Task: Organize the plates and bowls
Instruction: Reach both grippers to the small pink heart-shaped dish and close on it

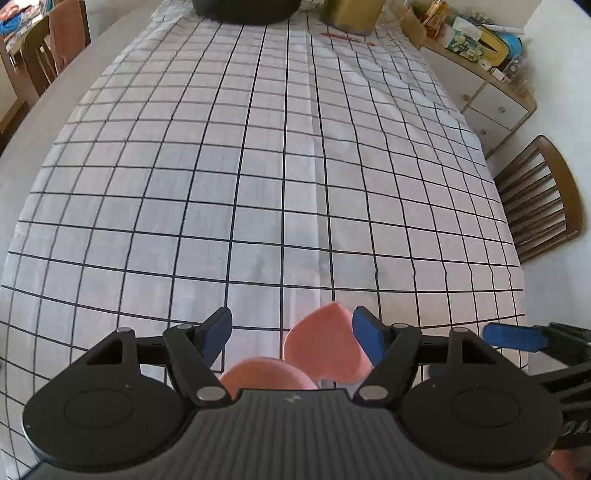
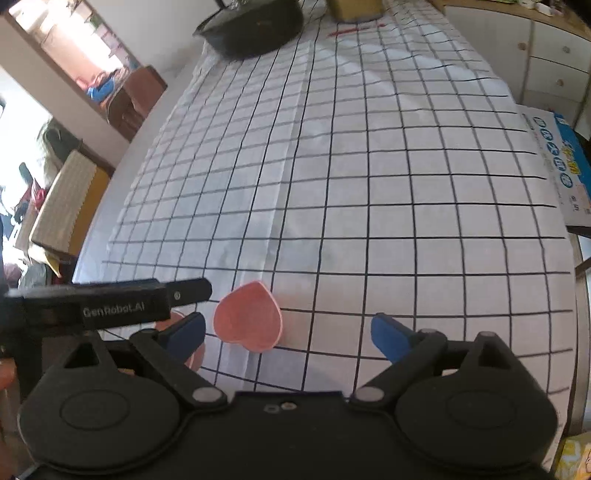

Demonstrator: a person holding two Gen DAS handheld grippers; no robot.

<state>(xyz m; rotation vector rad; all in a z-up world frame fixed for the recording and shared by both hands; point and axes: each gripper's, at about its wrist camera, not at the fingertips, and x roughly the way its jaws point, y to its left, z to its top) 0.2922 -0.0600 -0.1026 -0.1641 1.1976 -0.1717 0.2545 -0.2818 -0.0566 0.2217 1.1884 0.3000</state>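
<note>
Before me: a white tablecloth with a black grid [image 1: 258, 184] covering the table; a dark round pot [image 2: 255, 26] at its far end; my left gripper [image 1: 291, 332], jaws apart over a pink heart-shaped plate [image 1: 325, 343] without pressing it; my right gripper [image 2: 288, 332], jaws wide and empty, the plate just left of them.

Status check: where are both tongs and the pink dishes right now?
Left tongs open, pink heart dish between the tips, ungripped. Right tongs open, empty. Second pink dish nearer in, mostly hidden. Checked tablecloth ahead, nothing blocking.
</note>
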